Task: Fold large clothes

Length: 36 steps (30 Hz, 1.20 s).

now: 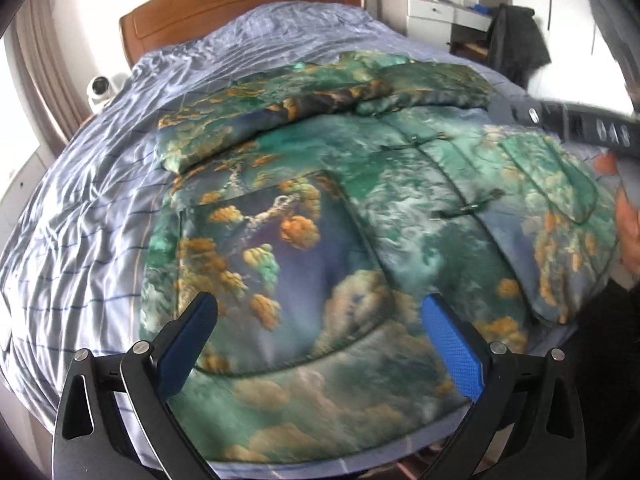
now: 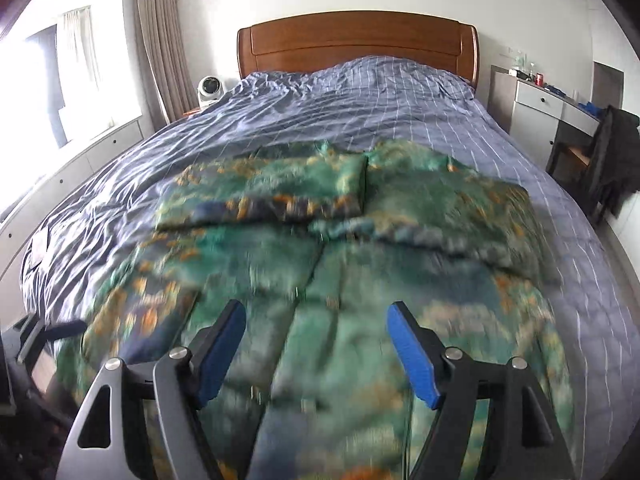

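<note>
A large padded jacket (image 1: 360, 208) with a green, blue and orange cloud print lies front up on the bed, both sleeves folded across its upper part. It also shows in the right wrist view (image 2: 320, 264), blurred. My left gripper (image 1: 320, 312) is open and empty, just above the jacket's lower left pocket. My right gripper (image 2: 316, 320) is open and empty above the jacket's hem near the centre opening. The right gripper's body (image 1: 580, 128) shows blurred at the right edge of the left wrist view.
The bed has a blue checked cover (image 2: 360, 100) and a wooden headboard (image 2: 356, 44). A small white fan (image 2: 208, 90) stands at the left of the bed. A white desk (image 2: 540, 100) and a chair with dark clothes (image 2: 612, 152) stand at the right.
</note>
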{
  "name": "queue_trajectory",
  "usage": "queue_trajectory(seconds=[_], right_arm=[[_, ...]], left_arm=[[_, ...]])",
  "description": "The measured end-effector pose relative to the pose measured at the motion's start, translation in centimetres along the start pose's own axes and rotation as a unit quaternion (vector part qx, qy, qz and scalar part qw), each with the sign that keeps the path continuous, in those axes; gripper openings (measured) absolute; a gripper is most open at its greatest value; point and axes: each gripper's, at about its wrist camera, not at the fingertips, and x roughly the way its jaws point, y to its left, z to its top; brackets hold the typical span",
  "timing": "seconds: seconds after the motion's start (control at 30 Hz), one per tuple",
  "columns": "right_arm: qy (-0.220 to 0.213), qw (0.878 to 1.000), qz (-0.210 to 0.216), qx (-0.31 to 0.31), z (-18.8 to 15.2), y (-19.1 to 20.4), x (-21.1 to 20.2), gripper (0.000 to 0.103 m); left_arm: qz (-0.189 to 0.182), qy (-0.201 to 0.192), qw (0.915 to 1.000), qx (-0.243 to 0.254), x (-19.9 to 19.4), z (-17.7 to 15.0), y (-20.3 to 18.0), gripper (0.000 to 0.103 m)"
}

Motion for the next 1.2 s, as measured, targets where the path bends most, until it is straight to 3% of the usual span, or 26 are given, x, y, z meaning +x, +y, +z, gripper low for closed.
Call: queue_trajectory(seconds=[0.33, 1.2], right_arm=[[-0.018, 1.000, -0.013, 0.015, -3.8, -1.1, -4.5, 0.075], [-0.023, 1.000, -0.017, 0.003, -3.7, -0.3, -5.3, 0.075]], left_arm=[[0.007, -0.023, 0.9997, -0.001, -2.6, -1.0, -1.0, 0.102], [0.033, -0.011, 0.9960, -0.082, -2.9, -2.5, 4.7, 0.102]])
